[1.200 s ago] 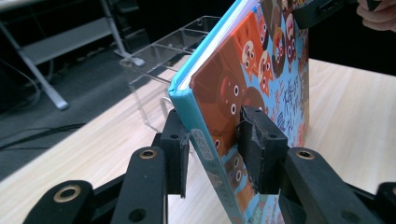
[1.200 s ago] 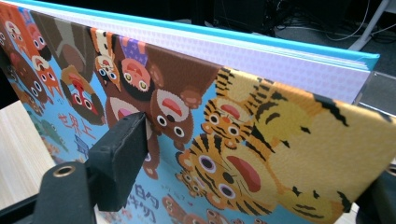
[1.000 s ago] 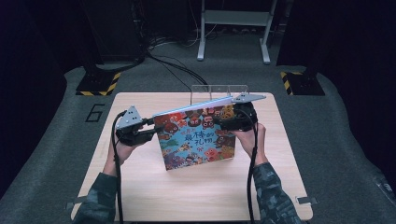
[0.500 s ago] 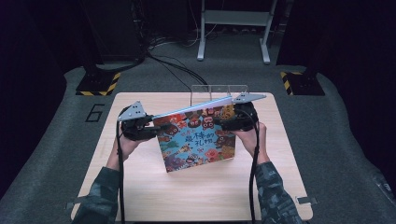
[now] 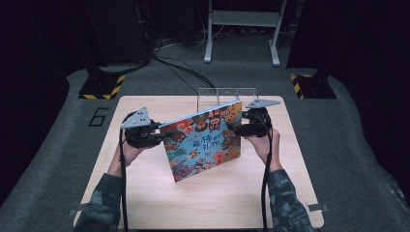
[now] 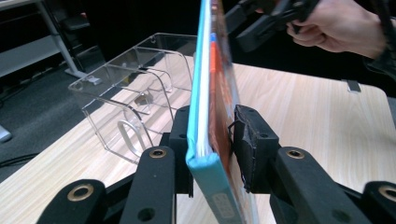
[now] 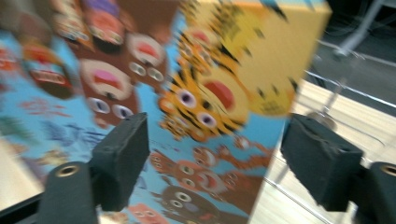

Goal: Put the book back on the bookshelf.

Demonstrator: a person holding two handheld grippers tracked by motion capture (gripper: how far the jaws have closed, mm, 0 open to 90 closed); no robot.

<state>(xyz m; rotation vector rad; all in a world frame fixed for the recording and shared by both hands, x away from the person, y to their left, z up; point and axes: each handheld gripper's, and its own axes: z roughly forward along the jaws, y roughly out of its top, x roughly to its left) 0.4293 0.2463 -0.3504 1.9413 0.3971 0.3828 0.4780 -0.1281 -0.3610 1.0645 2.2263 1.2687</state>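
A colourful picture book [image 5: 203, 145] stands on its lower edge on the wooden table [image 5: 217, 203], tilted, with its cover toward me. My left gripper [image 5: 169, 135] clamps its left edge. In the left gripper view the blue spine [image 6: 210, 158] sits between the two black pads [image 6: 252, 144], which have just been closing and now press on both covers. My right gripper [image 5: 235, 128] is at the book's upper right part. In the right gripper view its jaws [image 7: 215, 154] stand wide apart in front of the cover [image 7: 140, 70], holding nothing.
A clear acrylic rack [image 5: 227, 94] with dividers stands on the table right behind the book, also in the left gripper view [image 6: 130, 93]. Dark floor, cables and a grey stand leg [image 5: 208, 43] lie beyond the table's far edge.
The left gripper has shifted slightly in against the book's left edge and its jaws have narrowed onto it. Book and right gripper stay about where they were.
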